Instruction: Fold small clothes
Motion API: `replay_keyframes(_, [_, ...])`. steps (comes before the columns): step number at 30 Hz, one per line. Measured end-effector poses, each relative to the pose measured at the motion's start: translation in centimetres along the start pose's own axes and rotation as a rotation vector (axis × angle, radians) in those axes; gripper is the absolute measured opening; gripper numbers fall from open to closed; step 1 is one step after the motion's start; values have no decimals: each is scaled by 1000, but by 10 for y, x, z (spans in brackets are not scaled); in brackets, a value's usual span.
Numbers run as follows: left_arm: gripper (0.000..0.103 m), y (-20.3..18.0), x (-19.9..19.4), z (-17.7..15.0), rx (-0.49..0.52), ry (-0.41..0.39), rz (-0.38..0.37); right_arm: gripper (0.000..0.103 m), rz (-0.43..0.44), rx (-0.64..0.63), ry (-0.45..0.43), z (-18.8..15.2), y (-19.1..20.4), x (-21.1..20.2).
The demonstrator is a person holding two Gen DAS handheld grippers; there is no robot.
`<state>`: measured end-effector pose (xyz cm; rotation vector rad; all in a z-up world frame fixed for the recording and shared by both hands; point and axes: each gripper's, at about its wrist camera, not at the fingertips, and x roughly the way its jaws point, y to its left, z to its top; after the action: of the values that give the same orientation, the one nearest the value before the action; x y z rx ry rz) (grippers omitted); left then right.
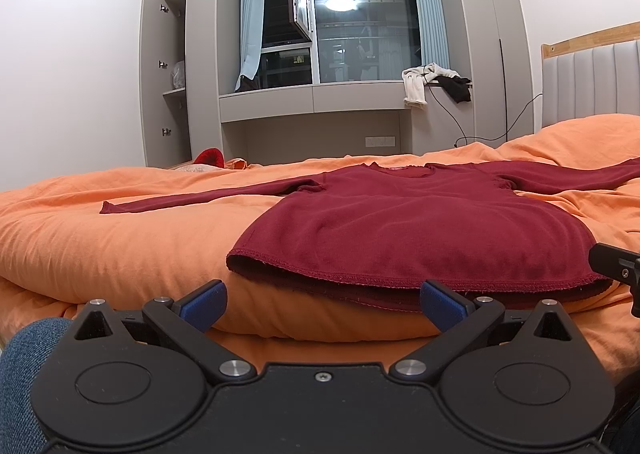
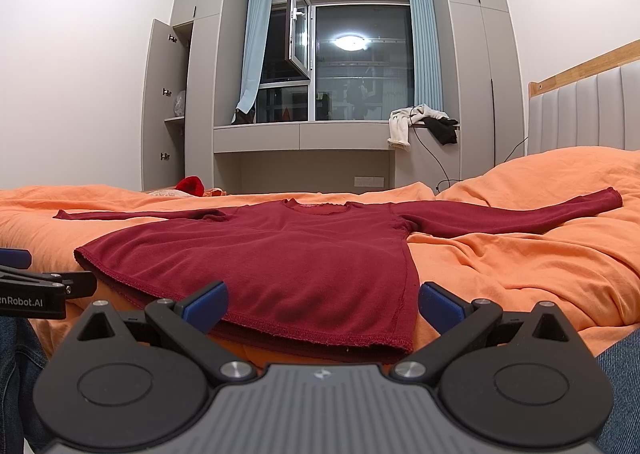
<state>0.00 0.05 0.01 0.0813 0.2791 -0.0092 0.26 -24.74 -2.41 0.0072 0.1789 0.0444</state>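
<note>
One dark red shirt [image 2: 280, 254], long-sleeved, lies flat and face-up on the orange bed [image 2: 520, 266], both sleeves spread out sideways, hem toward the grippers, neckline toward the window [image 2: 360, 62]. Two grippers: left gripper [image 1: 322, 304] fingers spread, empty, just short of the hem; right gripper [image 2: 322, 304] fingers spread, empty, at the hem's right corner. Two garments, one white [image 2: 404, 122], one black [image 2: 442, 128], hang off the window ledge.

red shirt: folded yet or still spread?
Spread. The dark red long-sleeved shirt lies flat on the orange bedcover, both sleeves stretched sideways, hem unfolded.
</note>
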Motion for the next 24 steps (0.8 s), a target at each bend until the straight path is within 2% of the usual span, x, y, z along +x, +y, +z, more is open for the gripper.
replay_keyframes(24, [103,1,7,0,1,32,3,103,-13,19,17,1,-2,-2])
